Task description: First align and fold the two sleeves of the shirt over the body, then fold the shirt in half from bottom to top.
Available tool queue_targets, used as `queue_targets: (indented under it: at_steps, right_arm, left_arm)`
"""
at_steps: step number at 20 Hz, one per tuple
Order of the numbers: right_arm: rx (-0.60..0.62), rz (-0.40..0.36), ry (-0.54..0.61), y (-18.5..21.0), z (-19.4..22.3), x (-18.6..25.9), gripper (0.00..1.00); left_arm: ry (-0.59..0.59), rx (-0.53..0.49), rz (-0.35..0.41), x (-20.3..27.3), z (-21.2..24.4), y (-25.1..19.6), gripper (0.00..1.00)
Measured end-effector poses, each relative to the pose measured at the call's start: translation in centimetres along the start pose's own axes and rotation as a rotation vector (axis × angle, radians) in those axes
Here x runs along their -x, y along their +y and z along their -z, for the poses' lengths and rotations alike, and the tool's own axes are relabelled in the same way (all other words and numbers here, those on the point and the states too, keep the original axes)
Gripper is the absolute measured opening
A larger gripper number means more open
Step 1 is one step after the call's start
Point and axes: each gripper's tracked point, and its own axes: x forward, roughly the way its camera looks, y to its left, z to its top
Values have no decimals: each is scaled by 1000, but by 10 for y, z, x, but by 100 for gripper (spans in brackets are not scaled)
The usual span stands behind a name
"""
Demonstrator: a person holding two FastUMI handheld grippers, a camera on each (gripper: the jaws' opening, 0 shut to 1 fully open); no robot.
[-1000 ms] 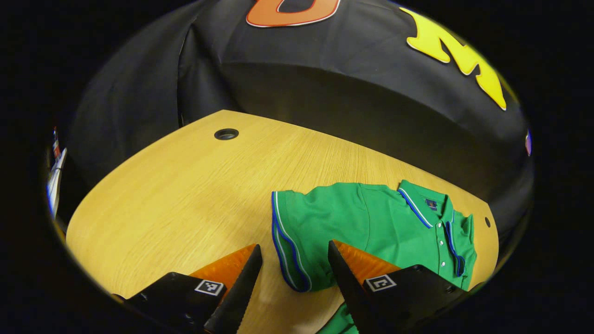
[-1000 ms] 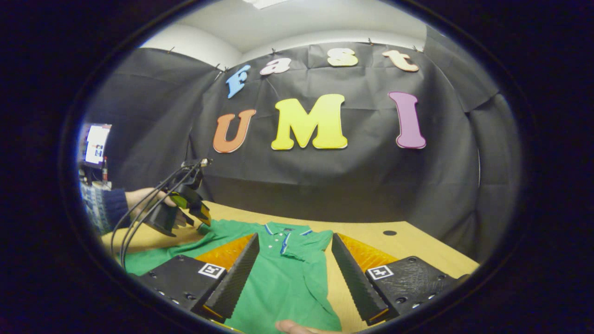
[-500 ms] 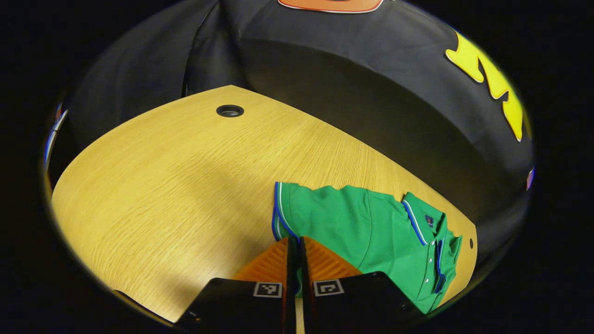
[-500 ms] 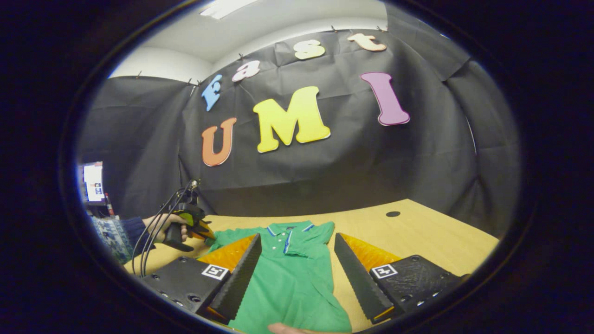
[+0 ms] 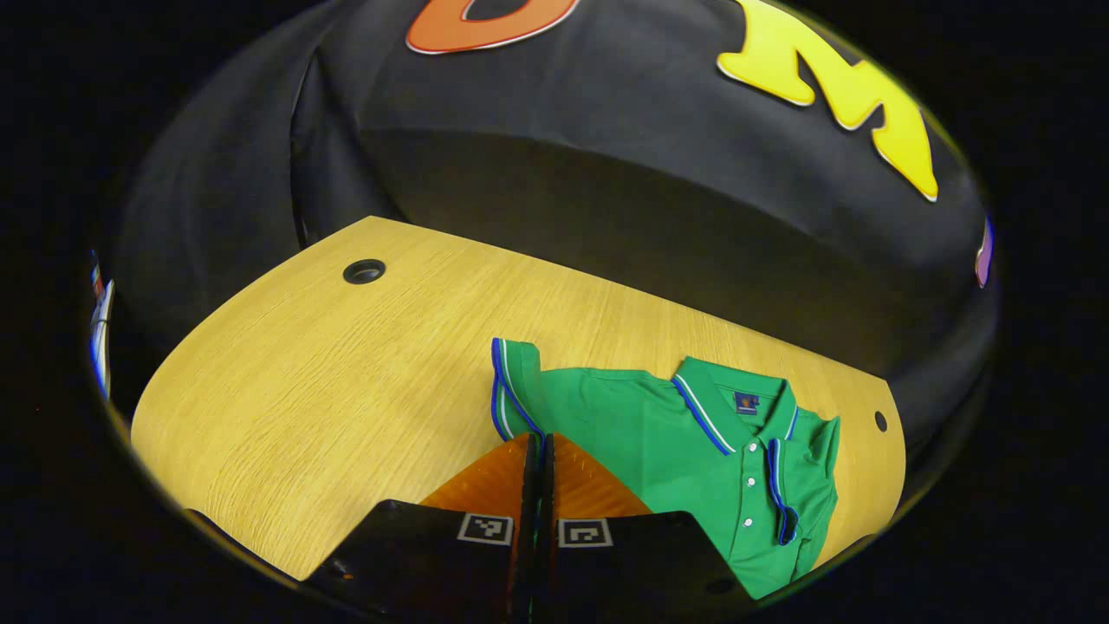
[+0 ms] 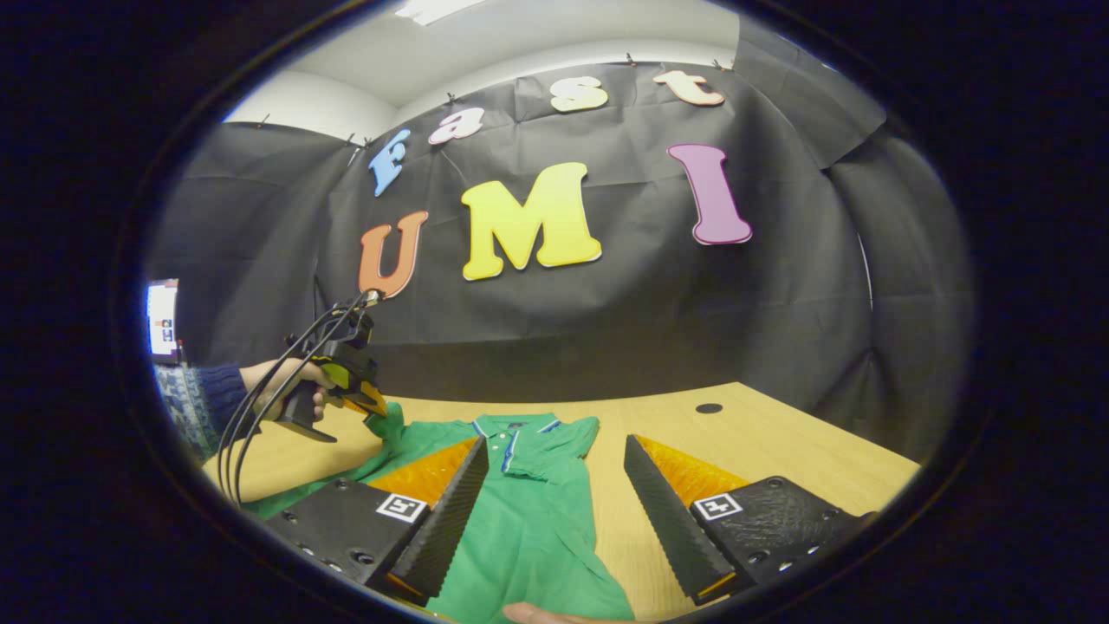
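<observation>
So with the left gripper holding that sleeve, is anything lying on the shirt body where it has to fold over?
Nothing visible. The left gripper is shut on the sleeve, and the shirt front lies bare.

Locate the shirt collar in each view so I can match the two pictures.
Left gripper view: the collar sits lower right, right of the shut left gripper.
Right gripper view: the collar sits low, left of centre, beyond the open right gripper.
Shared landmark: the collar's striped edge and the button strip below it.
</observation>
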Motion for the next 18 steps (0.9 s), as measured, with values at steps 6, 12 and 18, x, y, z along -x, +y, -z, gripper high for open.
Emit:
queue_targets:
  at_steps: [6, 12, 18]
  right_arm:
    - [42, 16, 11, 0, 5, -3, 96]
    - [59, 31, 22, -2, 11, -4, 92]
    - [79, 51, 15, -8, 11, -5, 92]
  left_arm:
    - [-21, -254, -37, -7, 4, -60, 7]
    - [-9, -269, 52, 0, 28, -122, 48]
    - [-150, -254, 53, 53, 10, -129, 100]
